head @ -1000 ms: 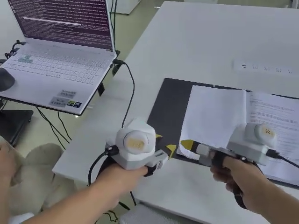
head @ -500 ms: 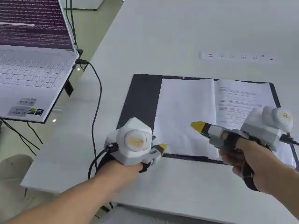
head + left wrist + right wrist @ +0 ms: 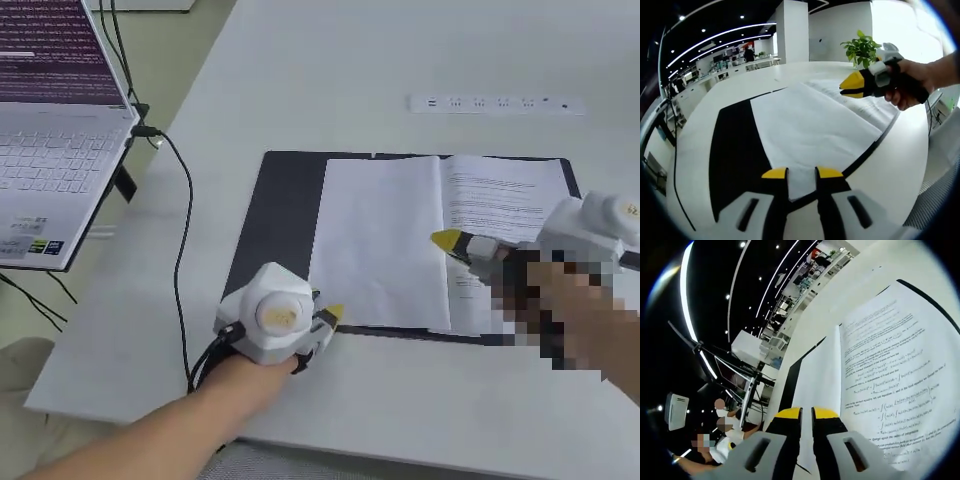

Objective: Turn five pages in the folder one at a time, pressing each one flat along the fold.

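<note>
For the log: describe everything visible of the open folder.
The folder lies open and flat on the white table, black cover showing at left. A blank page lies left of the fold, a printed text page right. The left gripper sits at the blank page's near corner; the right gripper hovers over the printed text page.

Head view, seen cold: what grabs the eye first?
The open folder mid-table, a blank page left of the fold and a printed page right of it. The right gripper holds its yellow tips near the fold; the left gripper sits at the folder's near edge. A lit laptop stands far left.
</note>
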`<action>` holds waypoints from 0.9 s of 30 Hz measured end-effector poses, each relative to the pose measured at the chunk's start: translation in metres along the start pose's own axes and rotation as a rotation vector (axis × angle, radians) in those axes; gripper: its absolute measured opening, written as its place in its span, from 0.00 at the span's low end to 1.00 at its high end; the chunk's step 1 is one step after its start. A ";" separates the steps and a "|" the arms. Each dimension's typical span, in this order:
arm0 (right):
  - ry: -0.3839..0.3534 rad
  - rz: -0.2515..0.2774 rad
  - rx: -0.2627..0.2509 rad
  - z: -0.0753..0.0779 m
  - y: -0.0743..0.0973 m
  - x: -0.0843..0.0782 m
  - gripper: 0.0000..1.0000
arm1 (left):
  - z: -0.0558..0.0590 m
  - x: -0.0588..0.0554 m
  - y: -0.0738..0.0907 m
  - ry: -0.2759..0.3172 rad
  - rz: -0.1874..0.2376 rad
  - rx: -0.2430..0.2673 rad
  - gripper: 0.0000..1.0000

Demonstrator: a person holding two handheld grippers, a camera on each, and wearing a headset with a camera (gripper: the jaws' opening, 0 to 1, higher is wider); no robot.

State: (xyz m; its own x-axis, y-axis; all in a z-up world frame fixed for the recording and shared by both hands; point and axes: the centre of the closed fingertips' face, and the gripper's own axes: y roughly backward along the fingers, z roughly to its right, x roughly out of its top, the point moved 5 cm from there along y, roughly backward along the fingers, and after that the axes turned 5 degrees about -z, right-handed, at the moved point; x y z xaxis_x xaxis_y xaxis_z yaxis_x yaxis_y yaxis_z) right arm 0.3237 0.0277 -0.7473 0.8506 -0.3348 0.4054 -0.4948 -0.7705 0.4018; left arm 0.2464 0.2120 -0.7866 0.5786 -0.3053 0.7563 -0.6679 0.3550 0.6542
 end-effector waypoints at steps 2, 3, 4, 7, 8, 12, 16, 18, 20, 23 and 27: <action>-0.014 0.004 -0.008 0.007 -0.004 0.008 0.03 | 0.000 -0.001 0.001 -0.004 0.006 0.000 0.19; -0.023 0.000 -0.007 0.010 -0.007 0.012 0.01 | 0.000 -0.001 0.000 0.002 0.011 0.000 0.20; -0.030 -0.003 -0.014 0.013 -0.009 0.015 0.00 | -0.001 -0.001 0.000 0.007 0.012 -0.001 0.20; -0.050 -0.006 -0.012 0.018 -0.015 0.024 0.00 | -0.001 -0.001 -0.002 0.009 0.012 -0.001 0.20; -0.044 -0.008 -0.015 0.020 -0.018 0.028 0.00 | -0.001 -0.002 -0.002 0.006 0.011 -0.001 0.20; -0.058 0.008 -0.014 0.025 -0.026 0.043 0.00 | -0.001 -0.002 -0.004 0.004 0.007 -0.001 0.20; -0.107 0.038 -0.013 0.034 -0.036 0.060 0.00 | -0.001 -0.002 -0.005 0.000 0.006 0.000 0.20; -0.115 0.047 -0.008 0.036 -0.042 0.067 0.00 | -0.001 -0.002 -0.004 -0.002 0.006 0.000 0.20; -0.126 0.048 -0.014 0.037 -0.048 0.072 0.00 | -0.001 -0.002 -0.004 -0.003 0.005 -0.001 0.20; -0.152 0.039 -0.011 0.041 -0.060 0.077 0.00 | 0.000 -0.001 -0.004 -0.004 0.003 0.000 0.20; -0.136 0.025 -0.029 0.047 -0.072 0.085 0.00 | 0.000 -0.002 -0.005 -0.005 0.002 0.000 0.20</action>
State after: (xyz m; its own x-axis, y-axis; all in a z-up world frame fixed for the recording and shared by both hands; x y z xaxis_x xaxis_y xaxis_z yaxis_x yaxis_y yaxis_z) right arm 0.4397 0.0289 -0.7801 0.8530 -0.4259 0.3015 -0.5197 -0.7454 0.4175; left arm 0.2488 0.2109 -0.7910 0.5748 -0.3087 0.7578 -0.6690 0.3559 0.6524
